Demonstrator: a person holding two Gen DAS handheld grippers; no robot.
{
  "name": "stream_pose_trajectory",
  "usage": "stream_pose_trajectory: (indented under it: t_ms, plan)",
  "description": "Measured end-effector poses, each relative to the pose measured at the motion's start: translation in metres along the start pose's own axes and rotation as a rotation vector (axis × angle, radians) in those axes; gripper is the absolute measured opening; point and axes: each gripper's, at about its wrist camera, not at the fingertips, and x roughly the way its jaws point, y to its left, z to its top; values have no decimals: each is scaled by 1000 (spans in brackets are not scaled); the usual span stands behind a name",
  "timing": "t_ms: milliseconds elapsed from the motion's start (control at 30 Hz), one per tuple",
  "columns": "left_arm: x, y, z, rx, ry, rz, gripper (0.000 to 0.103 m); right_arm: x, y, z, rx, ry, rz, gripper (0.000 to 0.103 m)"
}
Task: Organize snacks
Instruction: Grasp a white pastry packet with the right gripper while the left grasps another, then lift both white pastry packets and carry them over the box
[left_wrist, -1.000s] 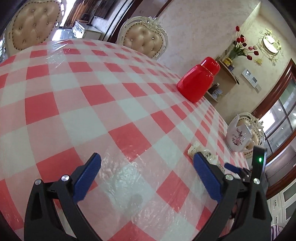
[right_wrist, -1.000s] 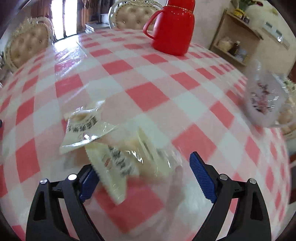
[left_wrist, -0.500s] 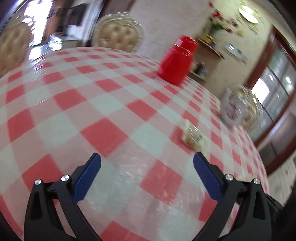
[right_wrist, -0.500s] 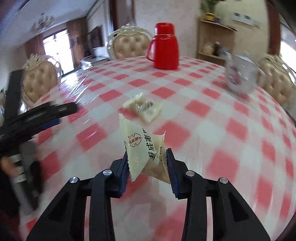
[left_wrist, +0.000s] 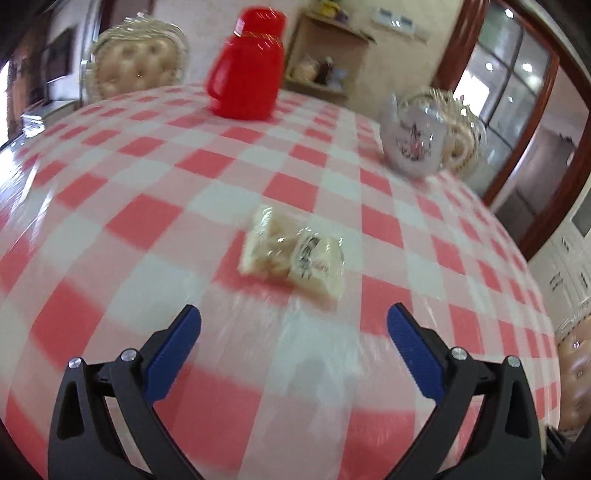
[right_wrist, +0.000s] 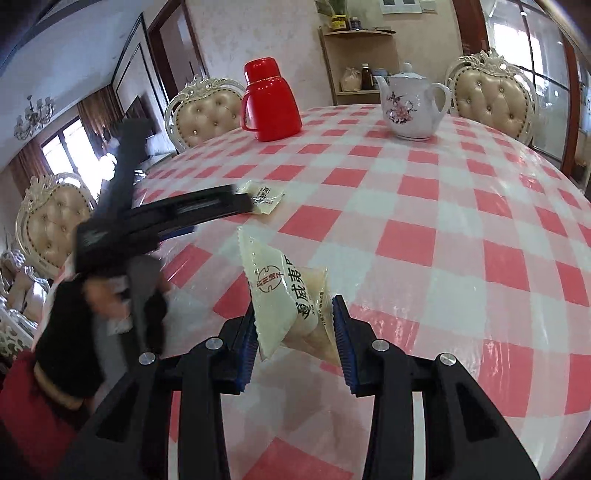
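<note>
Since a second ago the right gripper (right_wrist: 295, 328) has closed and lifted one packet (right_wrist: 286, 299) off the table (right_wrist: 461, 229); back then its fingers stood wide apart over two packets lying together. Now its blue pads (right_wrist: 340, 332) are clamped on the packet's lower half, and the packet stands up between them, clear of the cloth, its printed face turned to the camera. The left gripper (left_wrist: 293, 347) has swung round as well: the second packet (left_wrist: 295, 254), once off at the right edge of its view, now lies just ahead of it and roughly centred.

Taking the red flask (right_wrist: 269, 99) as the landmark: the held packet hangs well in front of the flask, toward the near edge of the table. The second packet (right_wrist: 264, 197) lies flat on the checked cloth between the flask and the held one, nearer the held one. The left gripper (right_wrist: 236, 201) reaches in from the flask's near left, with a gloved hand (right_wrist: 103, 295) behind it; one finger's end covers the left edge of that packet in the right wrist view. Its fingers (left_wrist: 173, 350) are wide apart with nothing between them, stopping short of the packet. A white teapot (right_wrist: 410, 107) with a flower print stands well to the flask's right, at about the same depth. The left wrist view is blurred.
</note>
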Motion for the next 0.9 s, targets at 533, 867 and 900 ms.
stream_pose_trajectory:
  t_ms: [533,867,900]
  plan:
    - [36,-36,27,238,60,19,23,-1,-13,2,39,-14,-20,39]
    - [2,-54,-8,274,28,42,20,-4,-32,4,104,-33,-29,39]
    - [-4,-53,-14,274,28,40,20,-5,-32,3,105,-32,-26,39]
